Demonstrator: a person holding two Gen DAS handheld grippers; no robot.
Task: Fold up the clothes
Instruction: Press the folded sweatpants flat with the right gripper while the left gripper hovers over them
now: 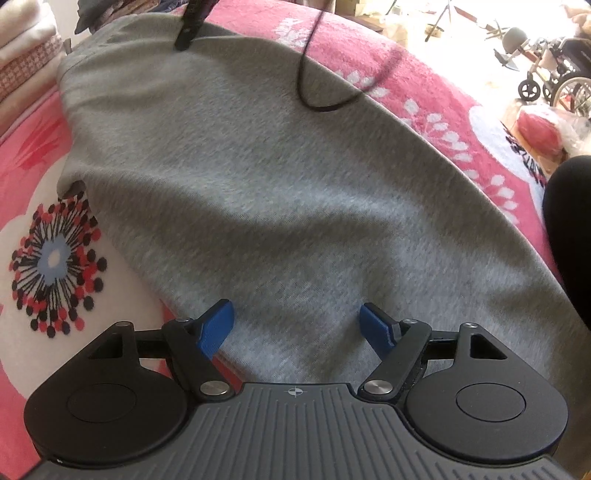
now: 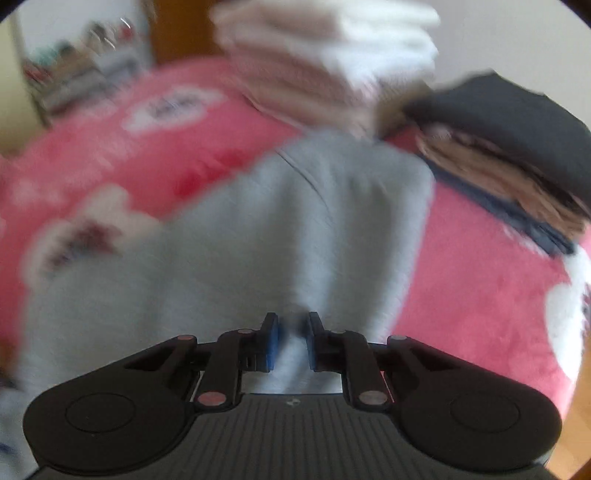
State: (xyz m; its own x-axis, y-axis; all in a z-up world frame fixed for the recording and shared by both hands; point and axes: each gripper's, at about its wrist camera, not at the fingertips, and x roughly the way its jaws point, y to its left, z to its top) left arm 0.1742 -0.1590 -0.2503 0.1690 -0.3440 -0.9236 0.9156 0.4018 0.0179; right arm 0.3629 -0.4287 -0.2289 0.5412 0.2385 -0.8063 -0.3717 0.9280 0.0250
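1. The right gripper (image 2: 292, 332) has its blue-padded jaws drawn close together with a ridge of the grey garment (image 2: 295, 236) pinched up between them; the pads appear to press on the cloth, though the right wrist view is blurred.
2. From that pinch the grey fabric runs forward and away from the jaws in long folds, spreading wider to the left of the gripper.
3. The left gripper (image 1: 297, 326) stands with its jaws wide apart, nothing held between them; the grey garment (image 1: 240, 177) lies directly beneath and ahead of its tips, flat with soft wrinkles.
4. In the left wrist view the garment stretches from the jaws up to the far edge, where a dark tool-like shape (image 1: 190, 26), too blurred to identify, touches the cloth.
5. A black cable (image 1: 314, 92) loops over the garment's upper right part.
6. All lies on a pink flowered bedspread (image 1: 424, 103).
7. Stacks of folded clothes (image 2: 332, 62) sit beyond the garment, a dark pile (image 2: 509, 122) to the right.
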